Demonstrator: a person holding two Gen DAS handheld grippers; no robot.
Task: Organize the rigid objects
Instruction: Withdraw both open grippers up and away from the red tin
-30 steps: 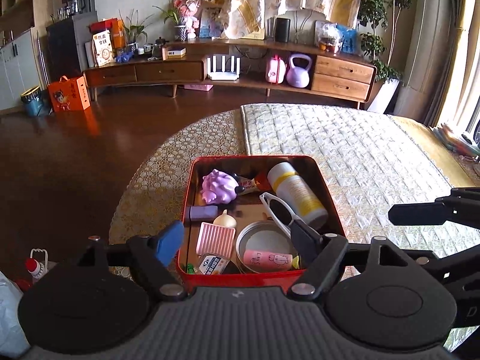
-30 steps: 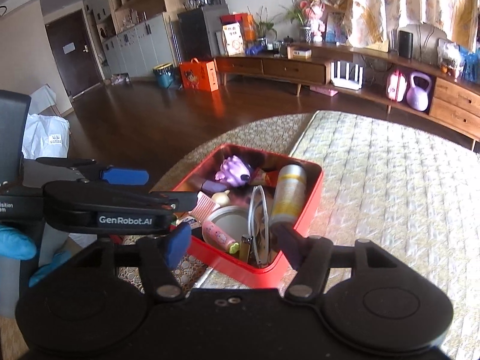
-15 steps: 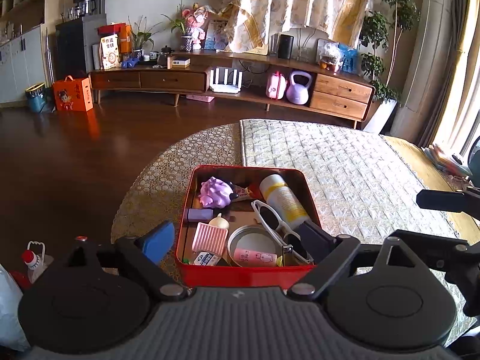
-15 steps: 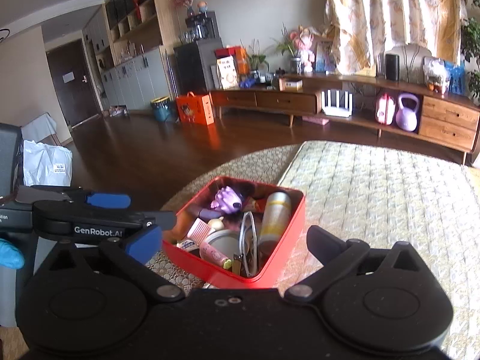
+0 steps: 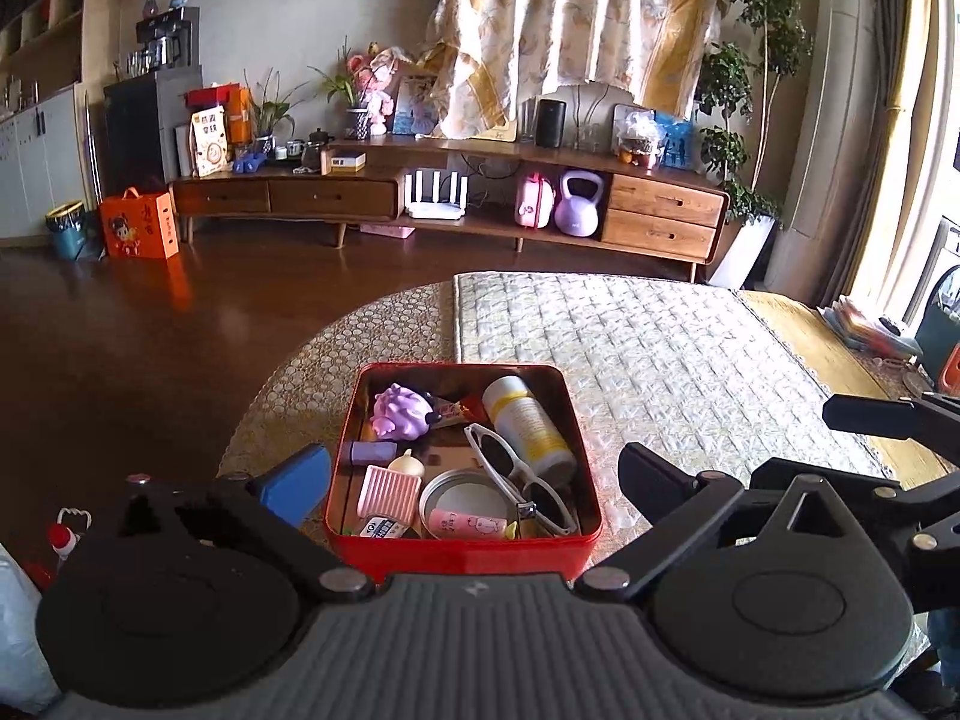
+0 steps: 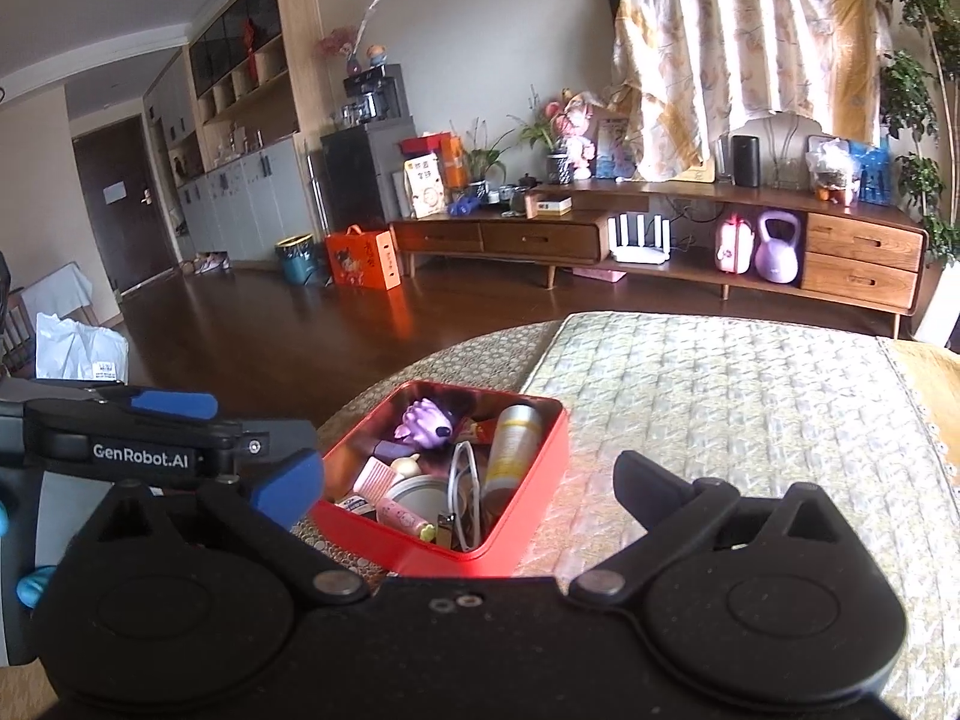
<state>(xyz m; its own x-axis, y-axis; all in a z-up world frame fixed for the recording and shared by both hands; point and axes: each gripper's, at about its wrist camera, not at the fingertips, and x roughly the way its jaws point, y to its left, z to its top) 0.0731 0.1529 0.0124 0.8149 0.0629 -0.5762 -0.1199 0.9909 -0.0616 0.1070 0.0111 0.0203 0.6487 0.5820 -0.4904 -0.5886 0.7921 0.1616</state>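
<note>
A red tin box (image 5: 462, 552) (image 6: 528, 516) sits near the table's left edge. It holds a purple toy (image 5: 401, 411), a white and yellow bottle (image 5: 528, 420), white sunglasses (image 5: 516, 474), a pink ridged piece (image 5: 389, 492), a round tin lid (image 5: 462, 498) and a pink tube (image 5: 468, 523). My left gripper (image 5: 474, 480) is open and empty, its fingers either side of the box, pulled back from it. My right gripper (image 6: 468, 480) is open and empty, also back from the box. The left gripper shows in the right wrist view (image 6: 156, 438).
The table has a quilted cloth (image 5: 630, 348) right of the box and a patterned mat (image 5: 336, 360) under it. A wooden sideboard (image 5: 450, 204) stands across the dark floor. An orange box (image 5: 139, 224) stands on the floor at left.
Both grippers have opened wide and drawn back and up from the box. The sunglasses now lie inside the box.
</note>
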